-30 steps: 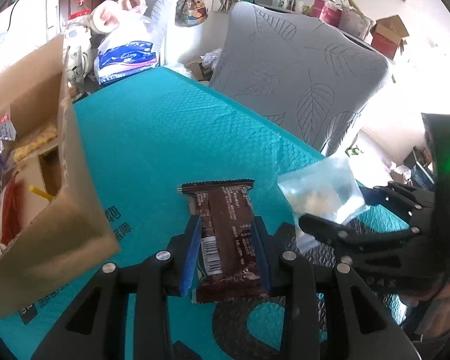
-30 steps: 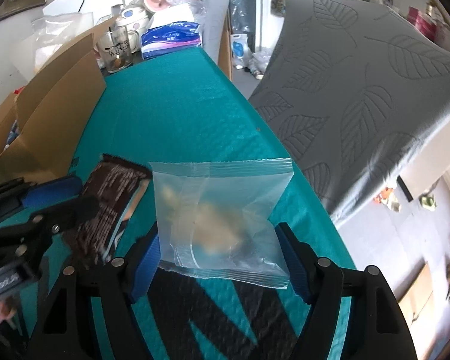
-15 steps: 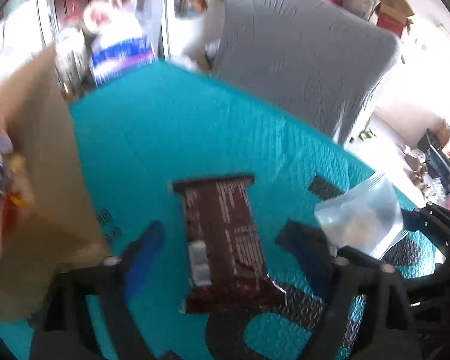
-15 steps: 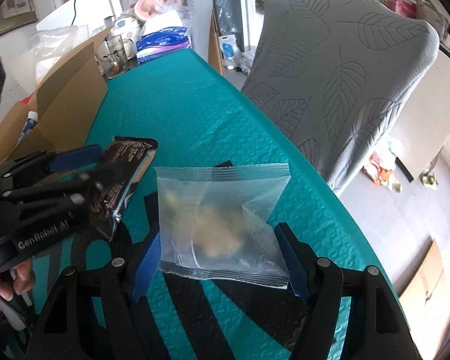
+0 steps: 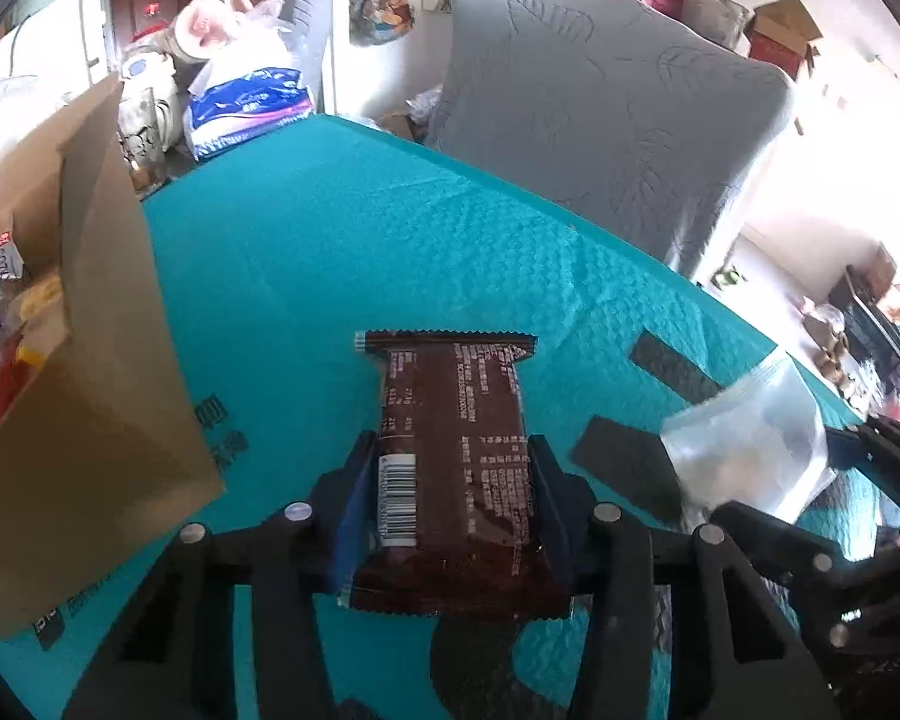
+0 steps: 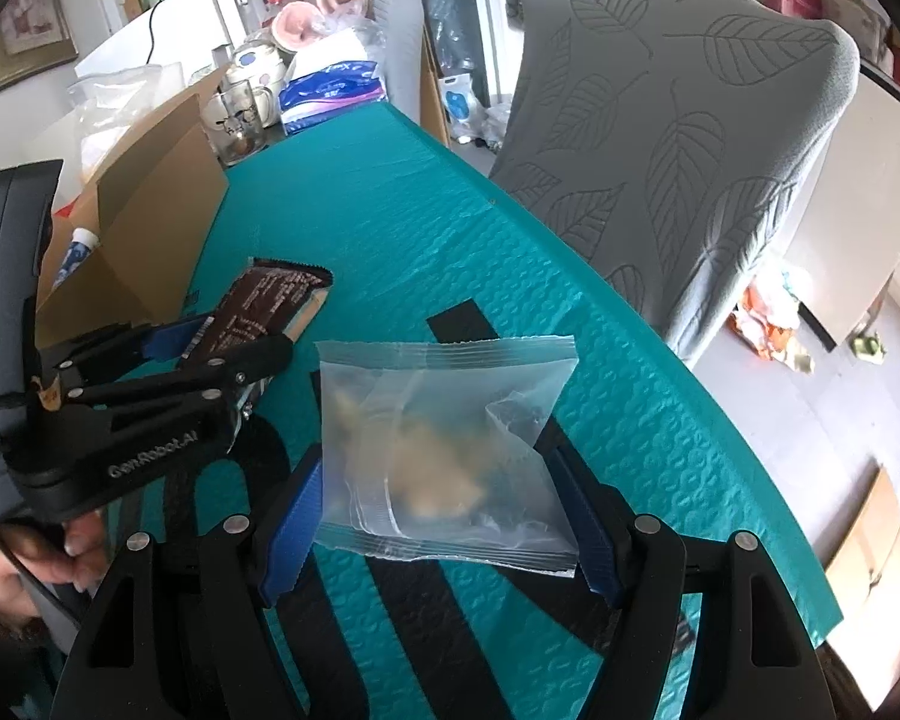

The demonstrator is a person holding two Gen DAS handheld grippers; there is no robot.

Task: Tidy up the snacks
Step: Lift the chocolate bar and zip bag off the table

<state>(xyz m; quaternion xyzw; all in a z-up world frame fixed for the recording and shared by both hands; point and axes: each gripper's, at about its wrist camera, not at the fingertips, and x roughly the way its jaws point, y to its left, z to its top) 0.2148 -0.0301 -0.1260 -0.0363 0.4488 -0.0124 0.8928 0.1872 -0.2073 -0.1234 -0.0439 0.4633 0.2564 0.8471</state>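
Since half a second ago the left hand-held gripper (image 5: 450, 504) has been closing its jaws back onto the brown snack bar (image 5: 450, 462)
Blue pads are now pinching the bar at lower centre of the left view, above the teal bench (image 5: 342, 252), with the cardboard box (image 5: 90, 360) at the left edge; the right hand-held gripper (image 6: 450, 516) is gripping a clear pouch (image 6: 444, 450) at lower centre of the right view
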